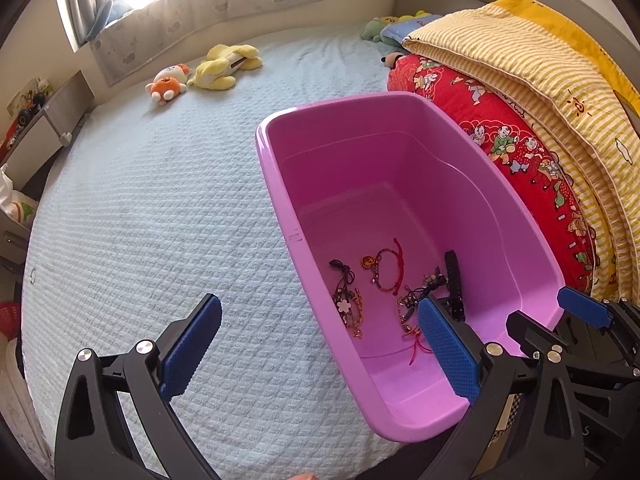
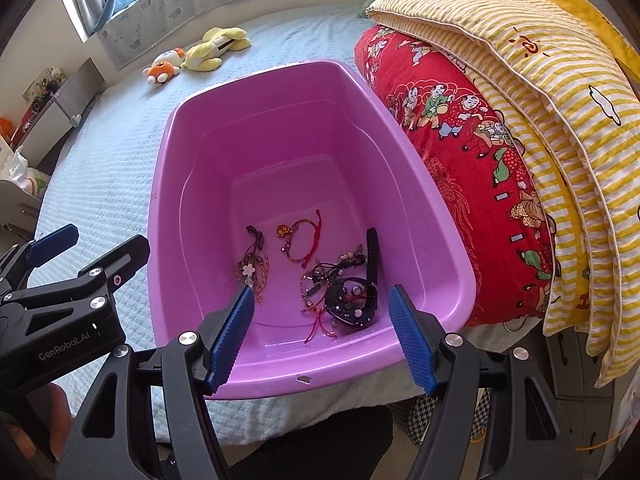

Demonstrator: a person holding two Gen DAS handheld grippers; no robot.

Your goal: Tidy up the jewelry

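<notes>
A pink plastic tub [image 1: 280,184] [image 2: 168,216] sits on the bed. Inside lie several pieces of jewelry: a red cord bracelet [image 1: 390,268] [image 2: 306,240], a bracelet with a white flower charm [image 1: 346,304] [image 2: 251,269], a tangle of beaded cords [image 1: 420,292] [image 2: 324,276] and a black watch [image 1: 454,284] [image 2: 356,296]. My left gripper [image 1: 320,344] is open and empty, straddling the tub's near left wall. My right gripper [image 2: 322,328] is open and empty above the tub's near rim. The right gripper also shows in the left wrist view [image 1: 552,312].
A red patterned quilt [image 2: 460,152] and a yellow striped blanket [image 2: 540,92] are stacked right against the tub. Plush toys [image 1: 204,72] lie far back on the light blue bedspread [image 1: 140,220]. A bedside shelf [image 1: 36,128] stands at the left.
</notes>
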